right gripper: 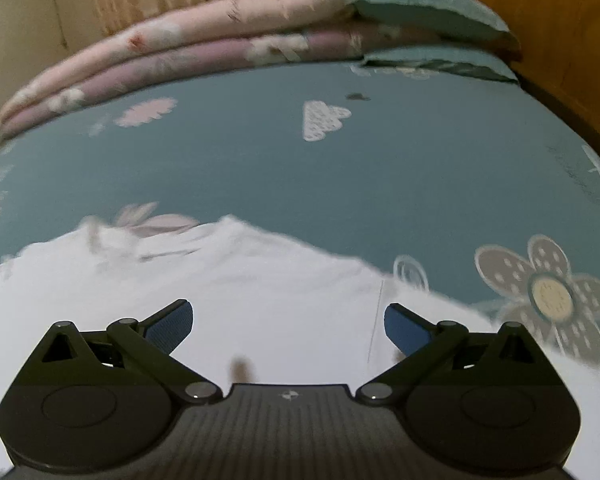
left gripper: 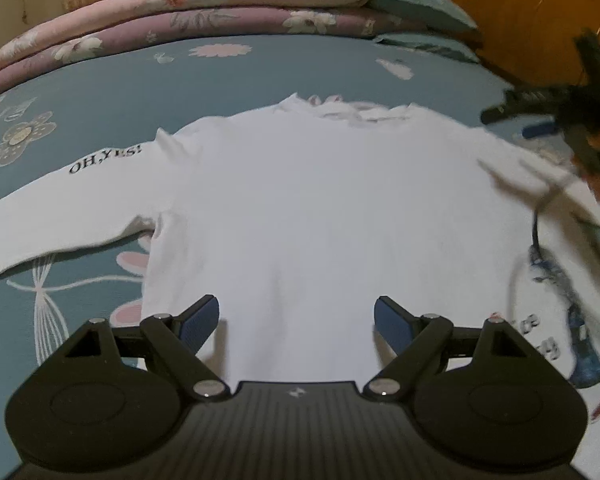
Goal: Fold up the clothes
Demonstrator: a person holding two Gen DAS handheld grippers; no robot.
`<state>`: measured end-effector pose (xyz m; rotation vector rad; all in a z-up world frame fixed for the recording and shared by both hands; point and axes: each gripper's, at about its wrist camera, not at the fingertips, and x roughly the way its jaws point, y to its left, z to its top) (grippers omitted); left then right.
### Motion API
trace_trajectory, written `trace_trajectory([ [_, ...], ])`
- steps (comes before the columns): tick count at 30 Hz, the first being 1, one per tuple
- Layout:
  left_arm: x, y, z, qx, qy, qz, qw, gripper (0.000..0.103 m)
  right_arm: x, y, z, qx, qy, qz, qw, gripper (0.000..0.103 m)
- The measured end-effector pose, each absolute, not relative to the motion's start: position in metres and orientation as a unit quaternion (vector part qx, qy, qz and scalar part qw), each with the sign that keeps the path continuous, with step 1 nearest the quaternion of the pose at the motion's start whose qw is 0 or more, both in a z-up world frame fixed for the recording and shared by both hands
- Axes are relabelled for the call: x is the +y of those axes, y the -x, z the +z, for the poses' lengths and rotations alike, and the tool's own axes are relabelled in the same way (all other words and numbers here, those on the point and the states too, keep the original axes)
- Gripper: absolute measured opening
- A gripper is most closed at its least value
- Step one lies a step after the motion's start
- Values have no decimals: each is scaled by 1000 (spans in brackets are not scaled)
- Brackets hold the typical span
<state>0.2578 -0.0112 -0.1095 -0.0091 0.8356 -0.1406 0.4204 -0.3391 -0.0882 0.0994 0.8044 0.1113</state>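
Observation:
A white long-sleeved shirt (left gripper: 308, 208) lies spread flat on a blue-green bedsheet, neck away from me. Its left sleeve (left gripper: 60, 200) stretches out to the left and carries black "OH,YES!" lettering. My left gripper (left gripper: 296, 320) hovers open over the shirt's lower body, with nothing between its blue pads. In the left wrist view the right gripper (left gripper: 572, 120) shows blurred over the right shoulder and sleeve. In the right wrist view my right gripper (right gripper: 288, 324) stands open over the shirt (right gripper: 228, 300) near its shoulder seam, holding nothing.
Folded pink and purple floral quilts (left gripper: 204, 4) are stacked along the bed's far edge, with teal pillows (left gripper: 424, 8) to their right. A wooden headboard (left gripper: 540, 12) rises at the far right. Another printed white cloth (left gripper: 560, 320) lies at the shirt's right.

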Motion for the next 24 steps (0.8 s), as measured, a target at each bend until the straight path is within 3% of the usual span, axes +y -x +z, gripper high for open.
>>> trace_trajectory([
  [8,9,-316,-73,385,62,-115,914,85,-310,-337,-99,386,-60,64,918,103],
  [10,14,-347,-70,383,62,-110,915,89,-298,-330,-106,387,-55,62,918,103],
  [24,58,-480,-130,430,186,-55,882,89,-283,-305,-123,371,-56,118,919,103],
])
